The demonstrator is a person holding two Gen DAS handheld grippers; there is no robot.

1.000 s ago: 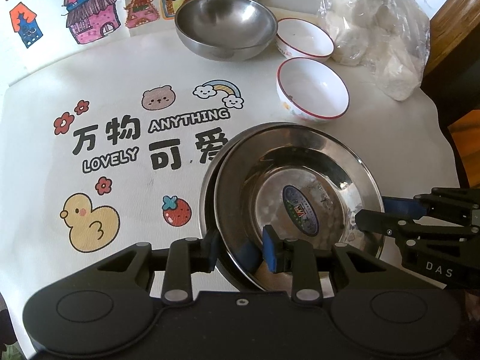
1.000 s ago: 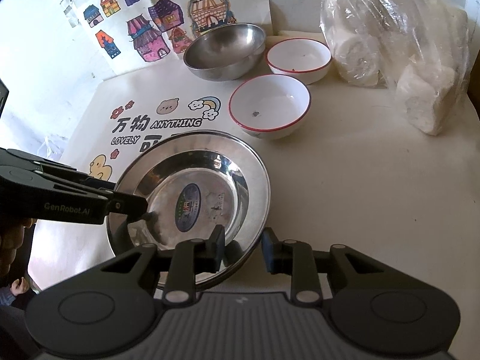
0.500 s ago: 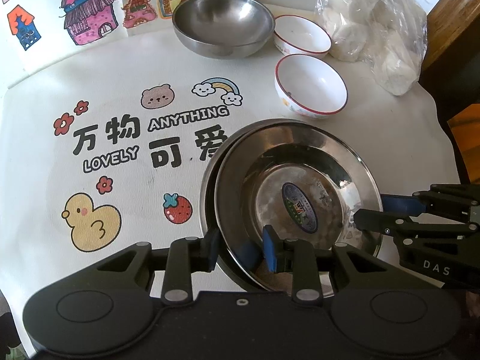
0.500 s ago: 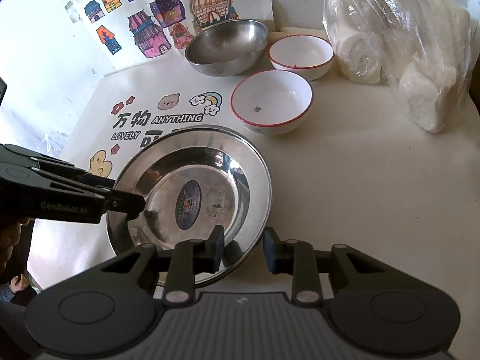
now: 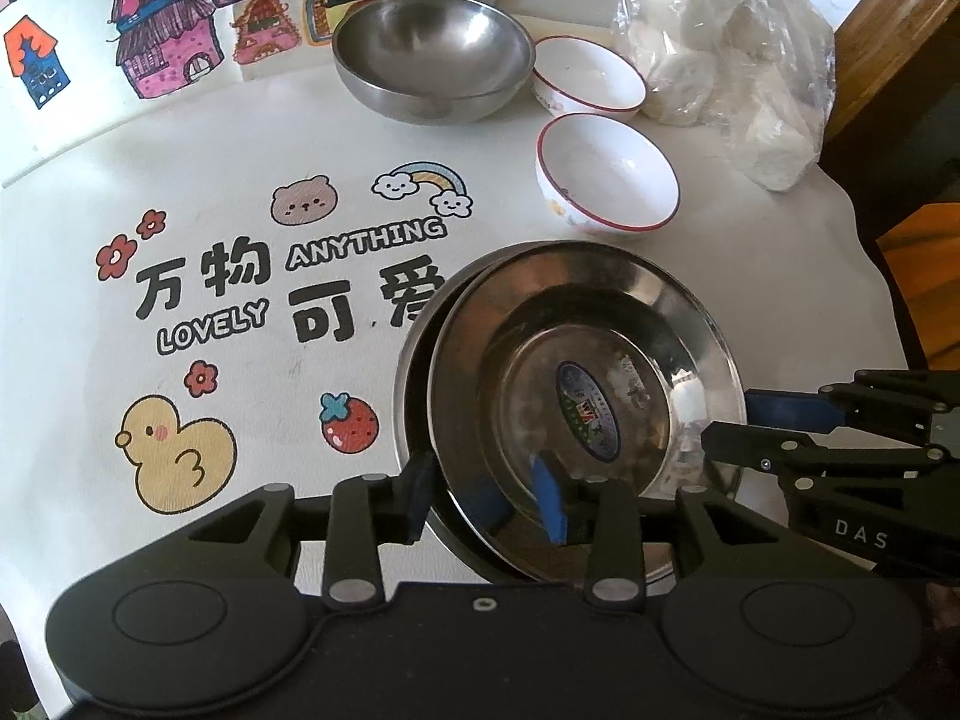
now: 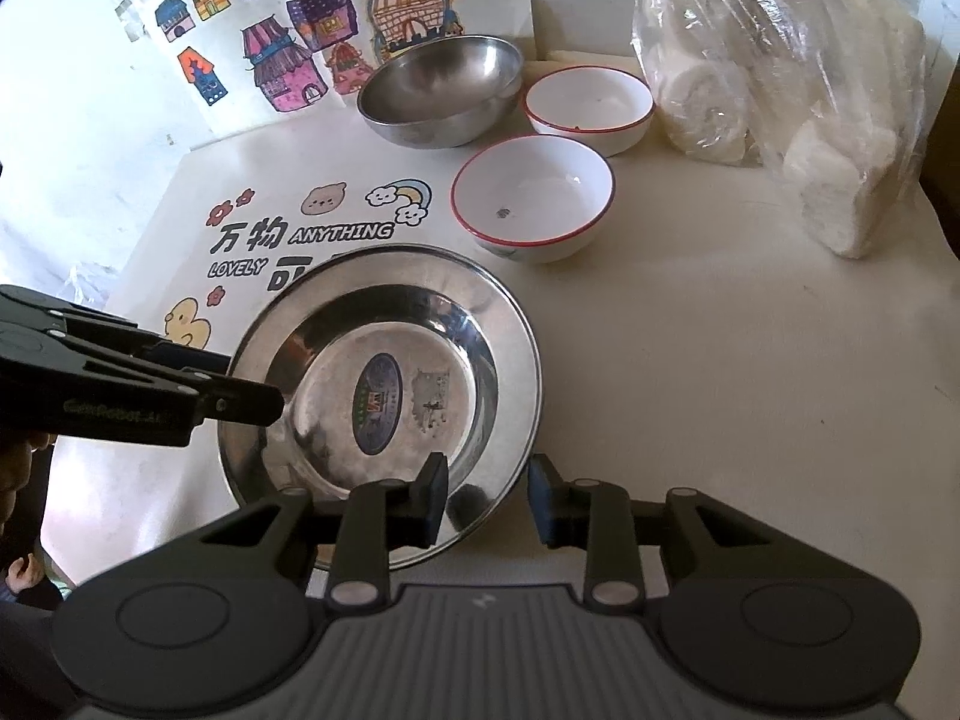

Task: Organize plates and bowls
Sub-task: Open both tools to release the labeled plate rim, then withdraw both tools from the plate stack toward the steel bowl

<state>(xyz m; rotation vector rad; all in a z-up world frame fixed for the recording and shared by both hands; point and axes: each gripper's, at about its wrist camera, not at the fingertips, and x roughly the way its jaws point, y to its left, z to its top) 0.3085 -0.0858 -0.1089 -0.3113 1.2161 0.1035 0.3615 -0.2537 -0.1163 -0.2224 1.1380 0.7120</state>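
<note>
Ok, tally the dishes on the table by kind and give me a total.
Steel plates: 2, stacked, upper plate on lower plate
Steel bowl: 1
White bowls with red rims: 2, near one and far one
Total: 5 dishes

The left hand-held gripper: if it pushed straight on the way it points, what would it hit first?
Most likely the top steel plate: the left hand-held gripper points steeply down with that plate's near rim between its fingers. Depth is hard to judge.
</note>
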